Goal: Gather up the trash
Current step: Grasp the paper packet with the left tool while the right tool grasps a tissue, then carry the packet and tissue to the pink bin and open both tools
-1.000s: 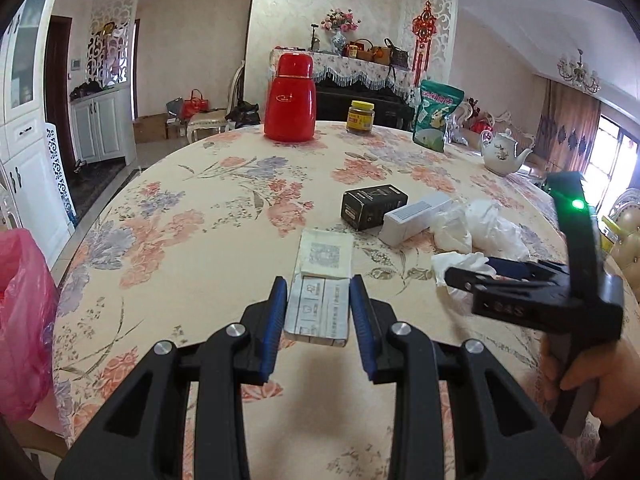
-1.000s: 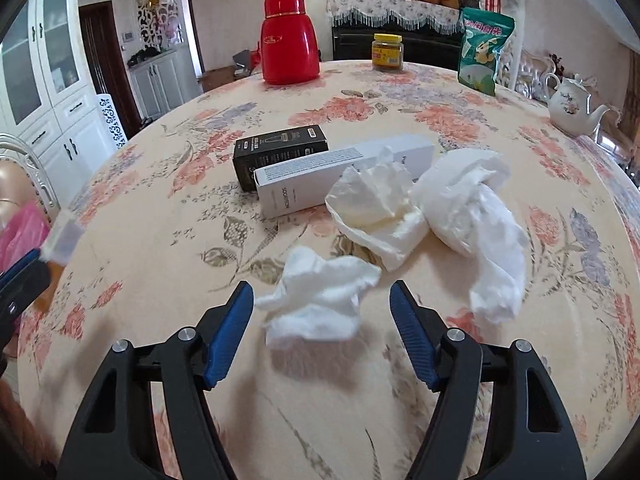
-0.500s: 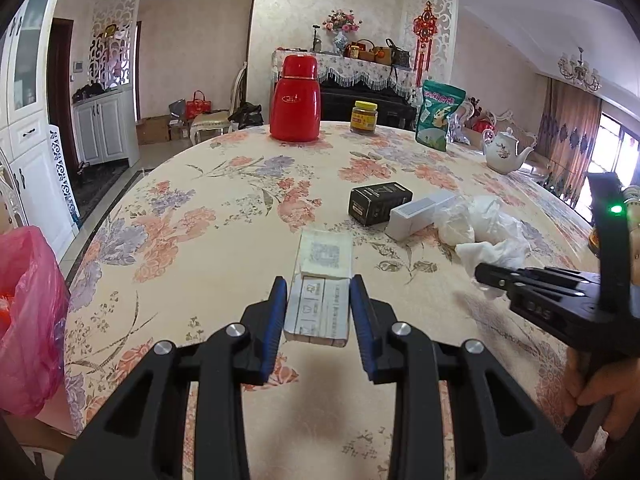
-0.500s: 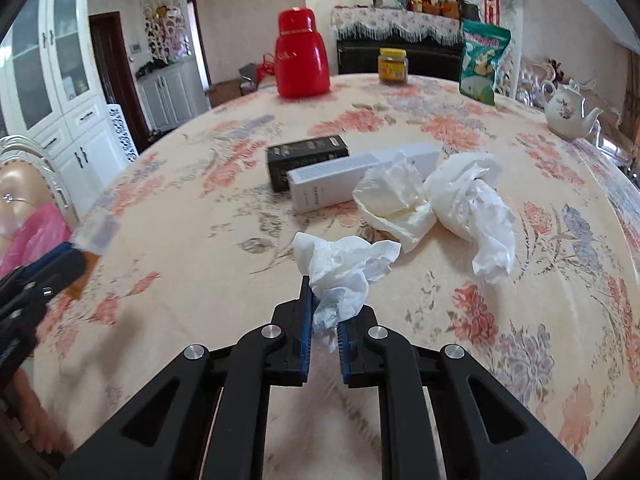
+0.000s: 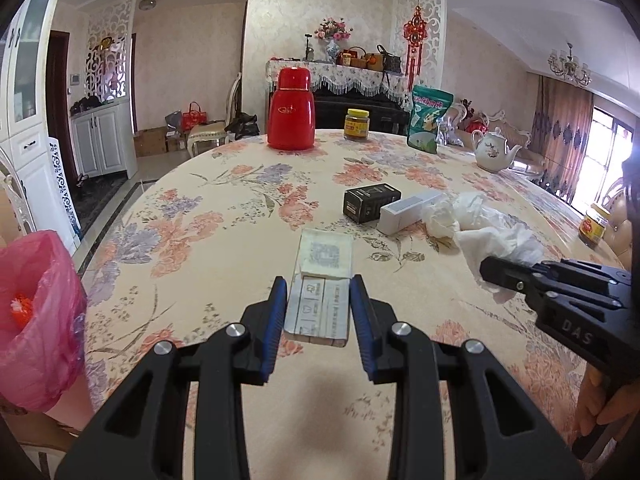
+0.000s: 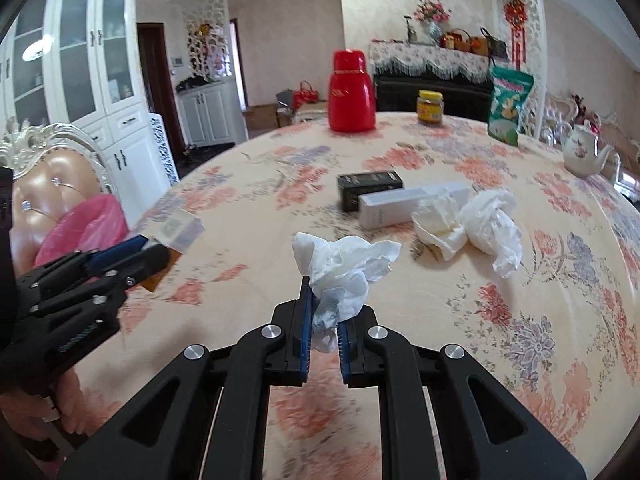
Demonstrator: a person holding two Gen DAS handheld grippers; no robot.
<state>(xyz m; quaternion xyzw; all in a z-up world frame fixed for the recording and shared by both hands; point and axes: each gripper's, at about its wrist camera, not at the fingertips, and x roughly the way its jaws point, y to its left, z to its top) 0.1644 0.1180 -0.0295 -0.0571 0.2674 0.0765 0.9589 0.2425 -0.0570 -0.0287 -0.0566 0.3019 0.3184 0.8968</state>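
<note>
My left gripper (image 5: 319,312) is shut on a flat white carton (image 5: 323,288) and holds it above the floral table (image 5: 200,232). It also shows in the right wrist view (image 6: 132,252), with the carton (image 6: 180,230) in it. My right gripper (image 6: 323,320) is shut on a crumpled white tissue (image 6: 344,268), lifted off the table. In the left wrist view the right gripper (image 5: 504,276) holds that tissue (image 5: 500,244) at the right. Two more crumpled tissues (image 6: 468,220) lie beside a white box (image 6: 400,204) and a black box (image 6: 368,188).
A pink trash bag (image 5: 36,316) hangs off the table's left edge, next to a chair (image 6: 52,176). A red thermos (image 5: 291,110), a jar (image 5: 356,124), a green snack bag (image 5: 429,118) and a teapot (image 5: 494,150) stand at the far side.
My right gripper closed on the tissue, lifted it and moved left toward the left gripper. My left gripper rose and drew back with the carton, bringing the pink bag into view.
</note>
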